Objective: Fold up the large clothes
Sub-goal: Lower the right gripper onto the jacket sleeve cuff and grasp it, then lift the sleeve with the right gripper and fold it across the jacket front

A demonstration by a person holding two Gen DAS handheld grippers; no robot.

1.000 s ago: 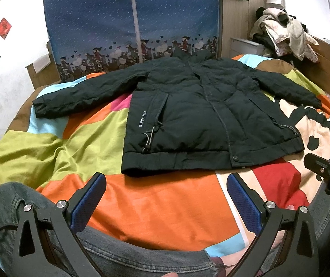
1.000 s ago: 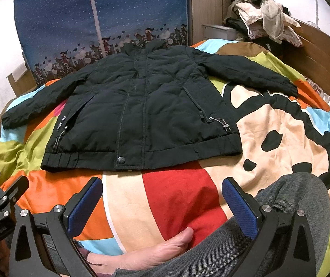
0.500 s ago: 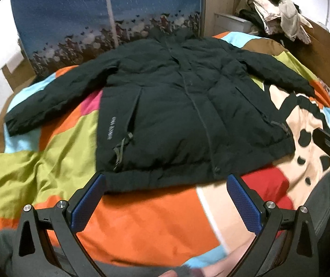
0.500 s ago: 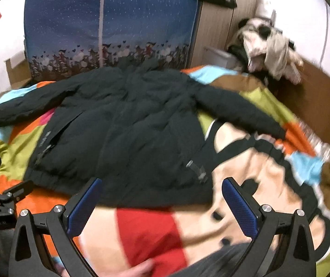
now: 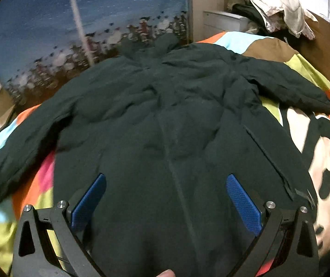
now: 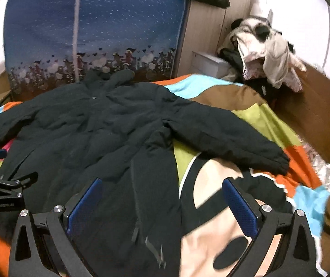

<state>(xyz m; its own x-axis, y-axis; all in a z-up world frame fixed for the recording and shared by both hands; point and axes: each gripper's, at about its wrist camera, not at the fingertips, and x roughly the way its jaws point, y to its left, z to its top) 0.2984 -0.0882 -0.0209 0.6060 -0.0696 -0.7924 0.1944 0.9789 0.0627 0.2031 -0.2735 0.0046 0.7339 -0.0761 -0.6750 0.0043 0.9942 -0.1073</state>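
Observation:
A black padded jacket (image 5: 165,127) lies flat, front up, on a colourful bedspread (image 5: 326,161), both sleeves spread out. My left gripper (image 5: 165,198) is open and empty, hovering over the jacket's lower middle. My right gripper (image 6: 162,198) is open and empty over the jacket's right side (image 6: 118,143), near its edge. The right sleeve (image 6: 234,143) stretches out to the right ahead of it. The left gripper (image 6: 1,184) shows at the left edge of the right wrist view.
A blue patterned panel (image 6: 95,27) stands behind the bed. A heap of clothes (image 6: 264,50) lies at the far right on a wooden board (image 6: 315,115). A white cabinet (image 6: 208,64) stands beside the heap.
Both grippers have moved forward from the bed's near edge to over the jacket. The person's jeans-clad legs have dropped out of view. Both stay open.

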